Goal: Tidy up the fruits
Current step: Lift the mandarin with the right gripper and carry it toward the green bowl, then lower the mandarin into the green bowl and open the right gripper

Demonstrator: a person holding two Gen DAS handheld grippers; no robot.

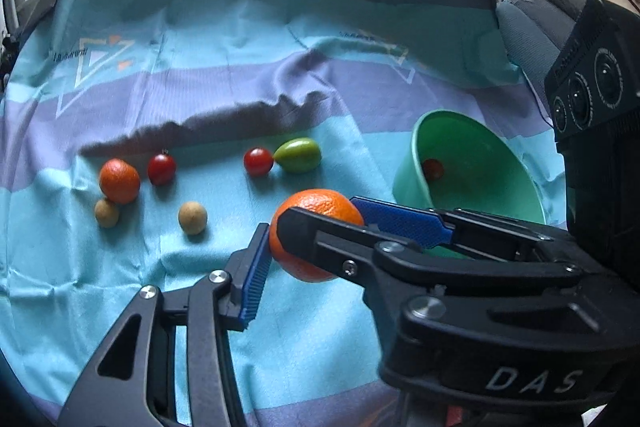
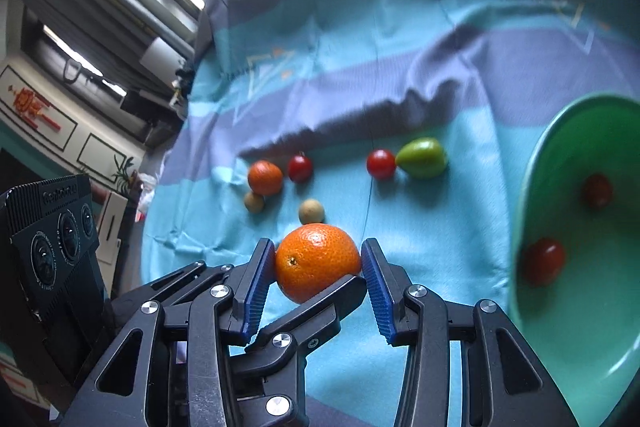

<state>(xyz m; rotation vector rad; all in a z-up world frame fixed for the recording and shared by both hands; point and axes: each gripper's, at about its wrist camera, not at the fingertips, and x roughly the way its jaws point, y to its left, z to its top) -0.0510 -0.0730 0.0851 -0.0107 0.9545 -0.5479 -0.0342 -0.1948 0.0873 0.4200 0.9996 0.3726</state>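
Observation:
A large orange (image 1: 320, 211) (image 2: 318, 261) sits between blue finger pads. In the right wrist view my right gripper (image 2: 318, 267) is shut on it, pads (image 2: 258, 279) pressed against both sides. In the left wrist view my left gripper's (image 1: 280, 247) left pad (image 1: 256, 283) touches the orange; the right gripper's black finger (image 1: 320, 239) crosses in front, hiding my other finger. A green bowl (image 1: 476, 147) (image 2: 540, 187) stands to the right, tilted, with cherry tomatoes (image 2: 544, 259) inside.
On the striped teal and purple cloth (image 1: 240, 47) lie a smaller orange (image 1: 119, 181), two cherry tomatoes (image 1: 161, 169) (image 1: 258, 161), a green fruit (image 1: 298, 155) and two small tan fruits (image 1: 106, 213) (image 1: 193, 217). A dark cloth fold runs behind them.

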